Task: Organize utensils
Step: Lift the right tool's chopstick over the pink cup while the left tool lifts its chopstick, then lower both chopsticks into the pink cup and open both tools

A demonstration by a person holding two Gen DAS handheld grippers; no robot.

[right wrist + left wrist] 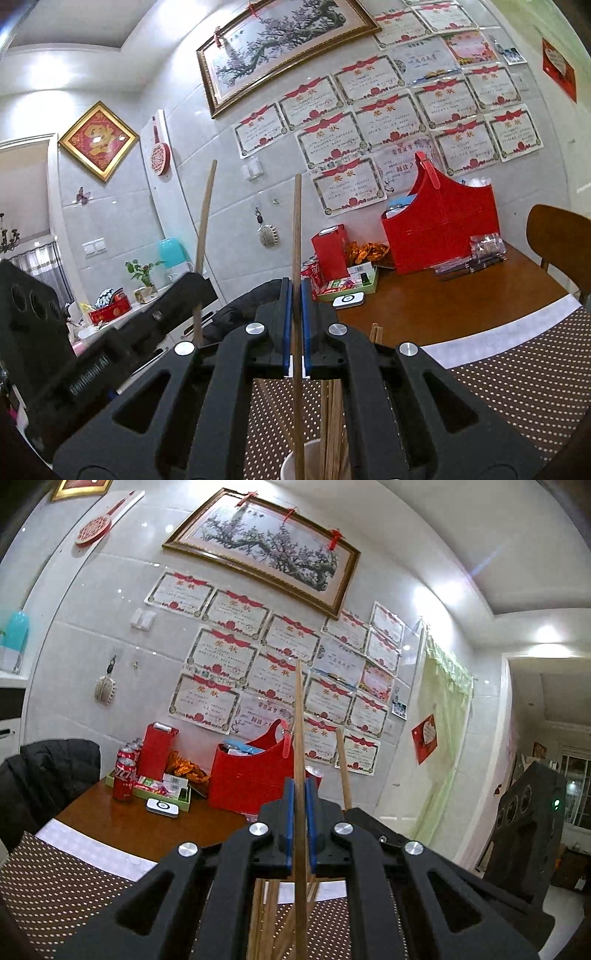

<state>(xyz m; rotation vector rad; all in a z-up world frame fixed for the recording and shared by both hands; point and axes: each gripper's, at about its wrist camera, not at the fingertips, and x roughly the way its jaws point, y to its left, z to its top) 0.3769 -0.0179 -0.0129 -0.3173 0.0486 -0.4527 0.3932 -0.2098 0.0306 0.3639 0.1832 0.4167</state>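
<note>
- My left hand-held gripper [300,812] is closed tight on one wooden chopstick [298,716]; blue pads [290,823] pinch it from both sides, stick upright and running well above and below the jaws.
- My right hand-held gripper [294,325] is likewise clamped on its own chopstick [296,229], also near vertical, lower end dropping toward the white cup [295,463] under me.
- More loose chopsticks [334,424] already stand in that cup, just right of the stick I hold; they lean and fan out.
- Risk: the pinch sits around the middle of each stick, so either one can pivot in the pads if its tip hits the cup rim or the bundle; probably swings, not slips.
- Risk: lowering the right stick off-centre could catch the rim and tip the cup, which looks light and top-heavy with sticks; they would scatter over the dotted mat [517,387].
- Risk: the two grippers are close. The other chopstick shows just left of my right gripper, and the right one's stick [343,768] just right of my left. Going down together, sticks or bodies could knock.
- Risk: letting go too high lets a stick bounce out or land crossed on the bundle.
- From the left view I cannot tell whether that stick's tip is over the cup; the gripper body hides it.
- Red basket [443,229], cola cans [123,775] on the table [443,306] ahead are well apart, no hazard.
</note>
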